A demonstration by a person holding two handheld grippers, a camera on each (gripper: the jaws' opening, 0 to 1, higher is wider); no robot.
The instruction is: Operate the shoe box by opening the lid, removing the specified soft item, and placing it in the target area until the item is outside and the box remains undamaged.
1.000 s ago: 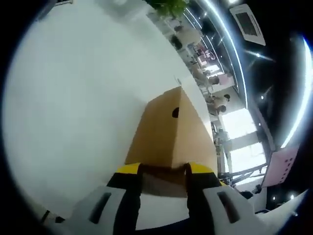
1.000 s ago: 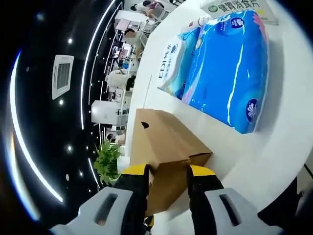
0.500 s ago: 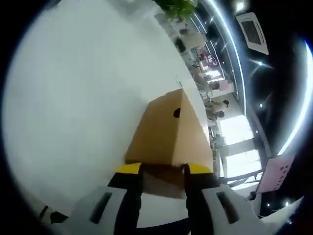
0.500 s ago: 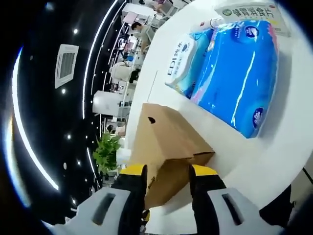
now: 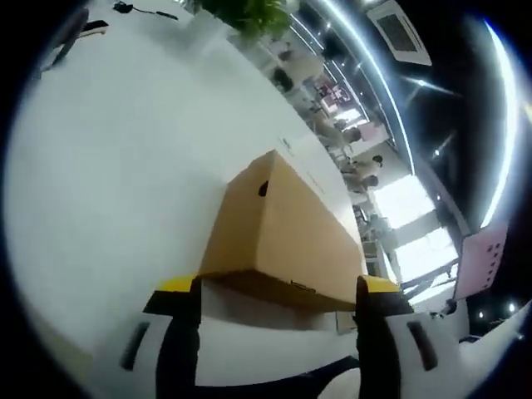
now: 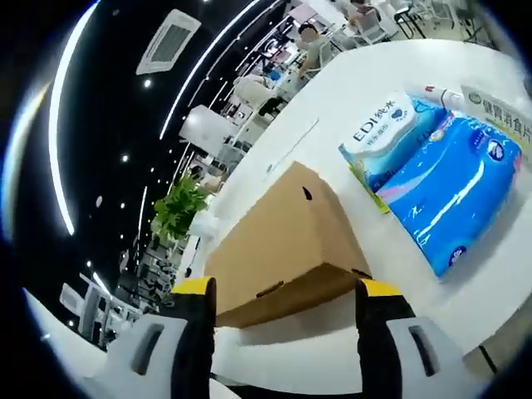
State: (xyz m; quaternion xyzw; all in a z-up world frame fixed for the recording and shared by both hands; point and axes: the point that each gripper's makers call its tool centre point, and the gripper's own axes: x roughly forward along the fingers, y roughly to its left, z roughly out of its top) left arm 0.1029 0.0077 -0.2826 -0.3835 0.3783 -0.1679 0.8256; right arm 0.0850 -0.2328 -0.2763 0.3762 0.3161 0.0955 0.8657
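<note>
On the white desk (image 5: 108, 183) the closed shoe box (image 6: 283, 241) sits near the edge, both tongs, left (image 5: 278, 291) and right (image 6: 287, 293), spread wide to straddle its lid.

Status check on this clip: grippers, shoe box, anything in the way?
Left gripper and right gripper open, jaws straddling shoe box. Lid closed. Blue soft packs beside it, not blocking.

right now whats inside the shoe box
Nothing inside can be seen. The cardboard box sits on the white table with its lid closed, so any contents are covered. Both grippers, left and right, are open.
</note>
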